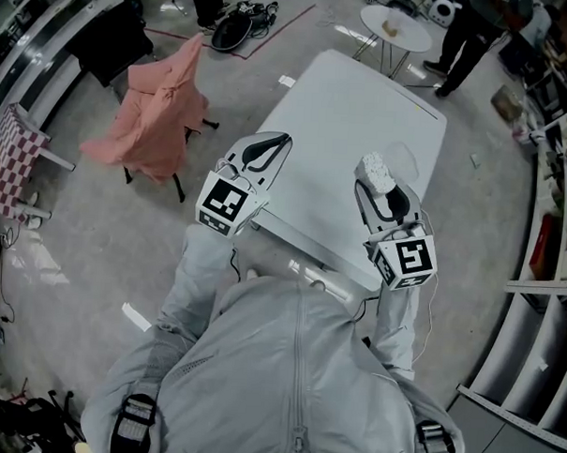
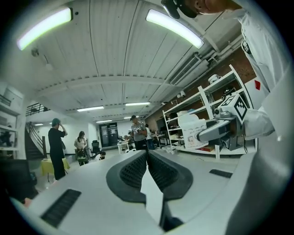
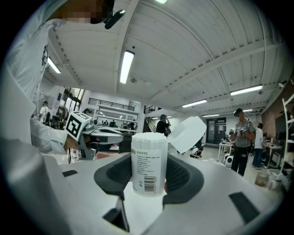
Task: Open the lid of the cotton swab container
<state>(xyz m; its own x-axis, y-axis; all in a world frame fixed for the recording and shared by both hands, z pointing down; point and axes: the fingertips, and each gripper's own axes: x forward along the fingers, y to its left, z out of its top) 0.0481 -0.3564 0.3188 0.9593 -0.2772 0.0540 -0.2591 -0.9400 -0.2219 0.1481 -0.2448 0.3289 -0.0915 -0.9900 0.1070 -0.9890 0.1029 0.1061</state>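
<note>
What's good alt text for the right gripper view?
The right gripper holds a cotton swab container upright between its jaws, lid flipped open to the right, swabs visible at the top. The left gripper shows at left.

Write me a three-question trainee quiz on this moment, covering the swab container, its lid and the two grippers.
1. True or false: the lid of the cotton swab container is flipped open.
2. Which gripper holds the container? A) left gripper B) right gripper C) neither
3. Fill in: the left gripper's fingers are ____, with nothing between them.

Key: 1 true; 2 B; 3 shut.
</note>
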